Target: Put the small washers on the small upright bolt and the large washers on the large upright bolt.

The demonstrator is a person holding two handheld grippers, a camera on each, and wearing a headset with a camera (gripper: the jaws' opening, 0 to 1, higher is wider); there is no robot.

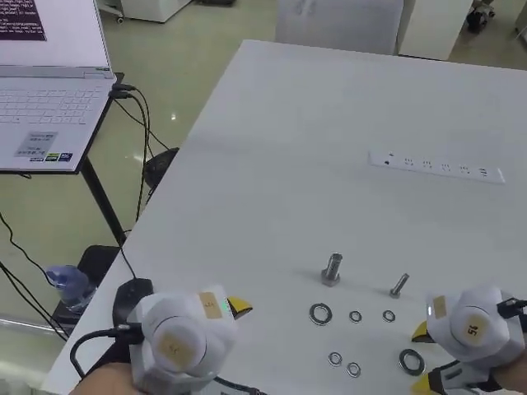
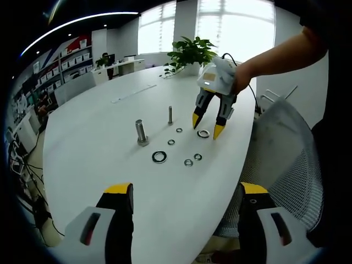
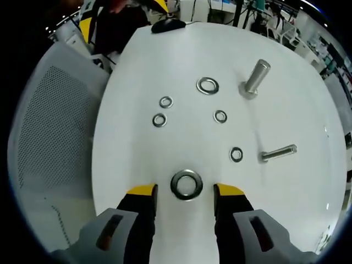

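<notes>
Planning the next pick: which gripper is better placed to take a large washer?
Right. The right gripper has its open jaws either side of a large washer lying flat on the table. The left gripper, also open, sits back at the table edge, away from every washer.

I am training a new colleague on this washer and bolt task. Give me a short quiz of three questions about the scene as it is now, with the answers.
1. True or false: a washer already sits on the large bolt.
2. How many small washers lie on the table?
3. What lies between the open jaws of the right gripper?

Key: 1. False, the bolt is bare. 2. Four. 3. A large washer, flat on the table.
</notes>
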